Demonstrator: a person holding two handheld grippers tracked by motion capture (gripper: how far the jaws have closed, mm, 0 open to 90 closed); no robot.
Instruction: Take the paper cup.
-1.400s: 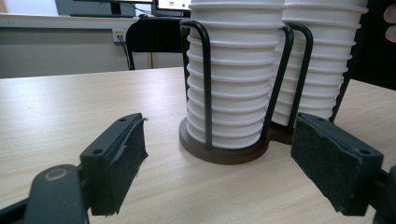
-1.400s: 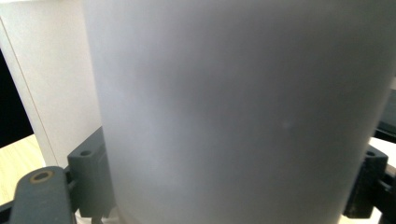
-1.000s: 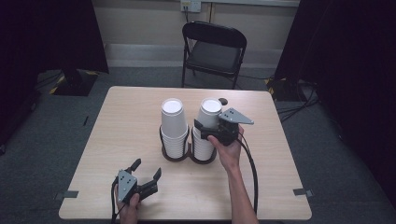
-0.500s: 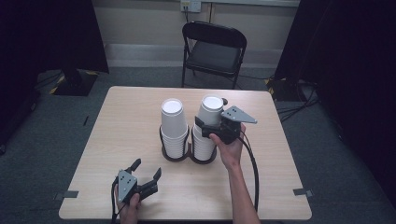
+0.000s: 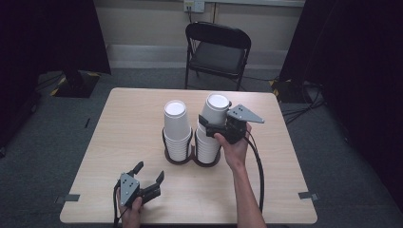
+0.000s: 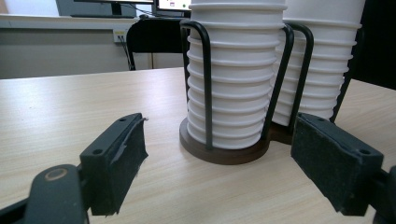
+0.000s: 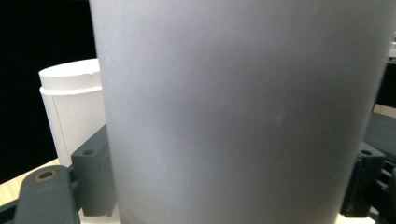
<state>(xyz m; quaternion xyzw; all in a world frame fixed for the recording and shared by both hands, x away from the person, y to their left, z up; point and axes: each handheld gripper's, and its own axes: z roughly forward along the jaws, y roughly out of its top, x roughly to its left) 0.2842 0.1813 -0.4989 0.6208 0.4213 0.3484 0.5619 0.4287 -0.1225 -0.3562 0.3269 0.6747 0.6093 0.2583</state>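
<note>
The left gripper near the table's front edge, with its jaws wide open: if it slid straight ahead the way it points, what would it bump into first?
Probably the dark round base of the cup holder, then the nearer stack of white cups standing in it. In the left gripper view that stack sits dead ahead of the left gripper, with bare table between.

wooden table (image 5: 119,128) carries a cup holder (image 5: 190,159).

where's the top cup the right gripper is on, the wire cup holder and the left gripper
top cup (image 5: 215,110), high view, its side wall
wire cup holder (image 6: 206,79), left gripper view, a black upright wire
left gripper (image 5: 148,175), high view, between its fingertips
</note>
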